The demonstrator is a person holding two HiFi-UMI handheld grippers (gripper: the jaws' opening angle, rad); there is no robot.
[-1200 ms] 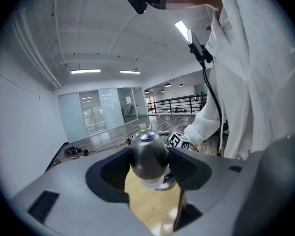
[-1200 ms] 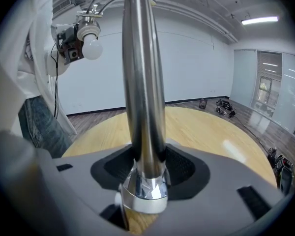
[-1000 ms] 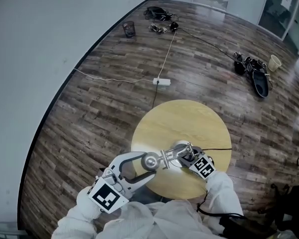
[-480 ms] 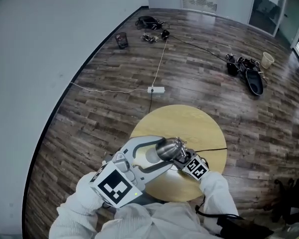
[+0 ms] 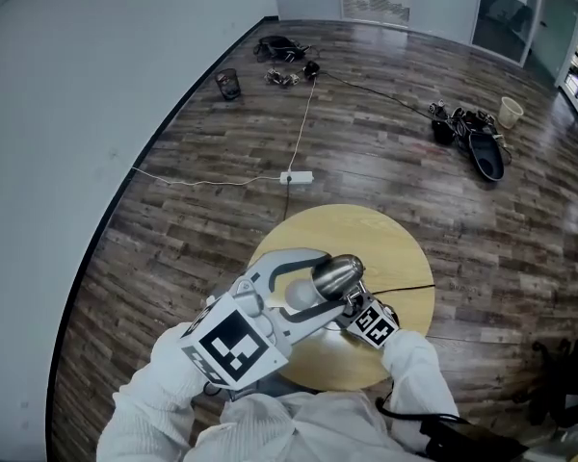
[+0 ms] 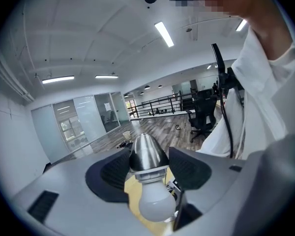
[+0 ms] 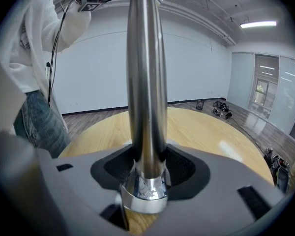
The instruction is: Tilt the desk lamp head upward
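Your left gripper [image 6: 146,170] is clamped on the lamp head [image 6: 147,151], above the round wooden table [image 5: 397,243]; right gripper [image 7: 147,173] pinches the stem [image 7: 146,73] low. Smooth metal cone: you could slip onto the bulb [image 6: 155,205], or tip the whole lamp.
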